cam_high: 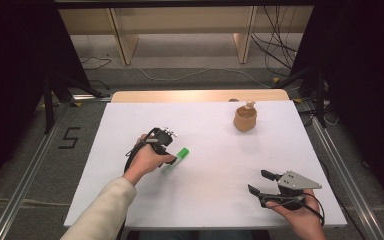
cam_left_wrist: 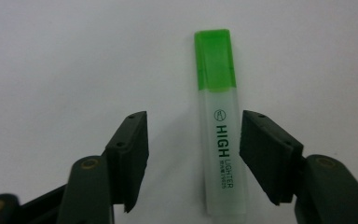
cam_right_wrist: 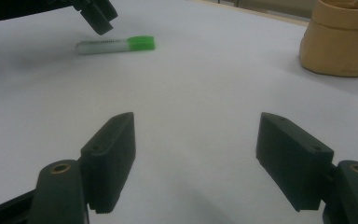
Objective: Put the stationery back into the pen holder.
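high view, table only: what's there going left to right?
left gripper → green highlighter → tan pot → right gripper

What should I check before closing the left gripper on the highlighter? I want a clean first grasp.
1. Left gripper open: ok.
2. Highlighter between its jaws: ok, though nearer one jaw than the other.
3. Jaws flank the body, not the green cap: ok.
4. Jaws low enough to pinch the highlighter: cannot tell.
5. Right gripper open and well apart: ok.
6. Cup well clear: ok.
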Demonstrator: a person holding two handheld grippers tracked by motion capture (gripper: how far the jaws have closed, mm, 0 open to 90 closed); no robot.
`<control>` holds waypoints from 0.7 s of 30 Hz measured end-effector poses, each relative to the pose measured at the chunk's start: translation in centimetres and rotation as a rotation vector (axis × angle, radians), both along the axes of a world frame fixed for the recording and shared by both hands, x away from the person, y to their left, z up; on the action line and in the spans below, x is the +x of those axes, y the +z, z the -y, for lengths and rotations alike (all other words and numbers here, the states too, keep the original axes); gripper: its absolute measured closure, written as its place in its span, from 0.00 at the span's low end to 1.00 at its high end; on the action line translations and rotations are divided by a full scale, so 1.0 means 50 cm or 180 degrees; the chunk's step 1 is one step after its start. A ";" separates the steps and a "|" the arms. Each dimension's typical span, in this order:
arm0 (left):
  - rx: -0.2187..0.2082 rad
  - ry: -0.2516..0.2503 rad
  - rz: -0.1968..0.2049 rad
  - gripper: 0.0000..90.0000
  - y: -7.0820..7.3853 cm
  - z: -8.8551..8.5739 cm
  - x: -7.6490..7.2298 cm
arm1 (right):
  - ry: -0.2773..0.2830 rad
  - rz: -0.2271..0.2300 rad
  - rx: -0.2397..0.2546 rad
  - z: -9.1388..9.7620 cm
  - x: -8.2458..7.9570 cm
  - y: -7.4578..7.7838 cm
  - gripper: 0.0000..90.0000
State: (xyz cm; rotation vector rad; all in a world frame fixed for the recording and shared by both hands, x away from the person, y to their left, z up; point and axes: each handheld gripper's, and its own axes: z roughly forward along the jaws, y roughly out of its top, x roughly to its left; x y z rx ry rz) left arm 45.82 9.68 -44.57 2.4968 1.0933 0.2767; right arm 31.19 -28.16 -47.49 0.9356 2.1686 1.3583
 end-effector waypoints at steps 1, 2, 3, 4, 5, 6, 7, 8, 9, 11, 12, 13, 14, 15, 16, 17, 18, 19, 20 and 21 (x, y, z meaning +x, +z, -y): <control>-0.0027 -0.0007 -0.0048 0.45 -0.003 0.005 0.003 | -0.0009 -0.0016 -0.0001 0.000 0.000 0.000 0.32; -0.0004 -0.0013 -0.0086 0.44 -0.004 0.010 0.006 | -0.0010 -0.0022 0.0000 0.000 0.000 0.000 0.32; 0.0037 -0.0054 -0.0120 0.44 -0.006 0.014 0.010 | -0.0007 -0.0020 -0.0001 0.000 0.000 0.000 0.32; 0.0029 -0.0042 -0.0152 0.45 -0.007 0.018 0.011 | -0.0008 -0.0021 -0.0001 0.000 0.000 -0.001 0.32; 0.0067 -0.0070 -0.0172 0.45 -0.008 0.022 0.014 | -0.0007 -0.0021 -0.0003 0.000 0.000 -0.001 0.32; 0.0096 -0.0083 -0.0198 0.45 -0.009 0.026 0.015 | -0.0008 -0.0021 -0.0006 0.000 0.000 -0.001 0.32; 0.0125 -0.0094 -0.0234 0.45 -0.010 0.030 0.017 | -0.0009 -0.0021 -0.0005 0.000 0.000 -0.001 0.32; 0.0168 -0.0105 -0.0259 0.45 -0.012 0.033 0.018 | -0.0010 -0.0021 -0.0006 0.000 0.000 -0.001 0.32; 0.0190 -0.0090 -0.0251 0.44 -0.014 0.038 0.018 | -0.0008 -0.0021 -0.0005 0.000 0.000 -0.001 0.32; 0.0234 -0.0101 -0.0318 0.45 -0.014 0.041 0.019 | -0.0002 -0.0020 -0.0010 0.000 0.000 -0.001 0.32; 0.0253 -0.0074 -0.0318 0.46 -0.015 0.043 0.019 | -0.0003 -0.0022 -0.0010 0.000 0.000 -0.001 0.32; 0.0318 -0.0103 -0.0332 0.47 -0.014 0.044 0.020 | -0.0004 -0.0022 -0.0010 0.000 0.000 -0.001 0.32; 0.0345 -0.0117 -0.0365 0.47 -0.015 0.044 0.021 | -0.0004 -0.0022 -0.0010 0.000 0.000 -0.001 0.32; 0.0352 -0.0081 -0.0383 0.48 -0.017 0.046 0.021 | -0.0005 -0.0023 -0.0010 0.000 0.000 -0.001 0.32; 0.0399 -0.0094 -0.0403 0.48 -0.017 0.046 0.022 | -0.0003 -0.0023 -0.0008 0.000 0.000 -0.001 0.32; 0.0401 -0.0058 -0.0402 0.49 -0.019 0.048 0.022 | -0.0002 -0.0023 -0.0009 0.000 0.000 -0.001 0.32; 0.0397 -0.0045 -0.0404 0.49 -0.020 0.050 0.022 | -0.0001 -0.0023 -0.0010 0.000 0.000 -0.001 0.32; 0.0402 -0.0040 -0.0407 0.50 -0.021 0.050 0.022 | -0.0002 -0.0022 -0.0009 0.000 0.000 -0.001 0.32; 0.0437 -0.0090 -0.0420 0.51 -0.020 0.050 0.023 | -0.0001 -0.0021 -0.0008 0.000 0.000 0.000 0.32; 0.0432 -0.0088 -0.0420 0.52 -0.020 0.051 0.022 | -0.0003 -0.0020 -0.0006 0.000 0.000 0.000 0.32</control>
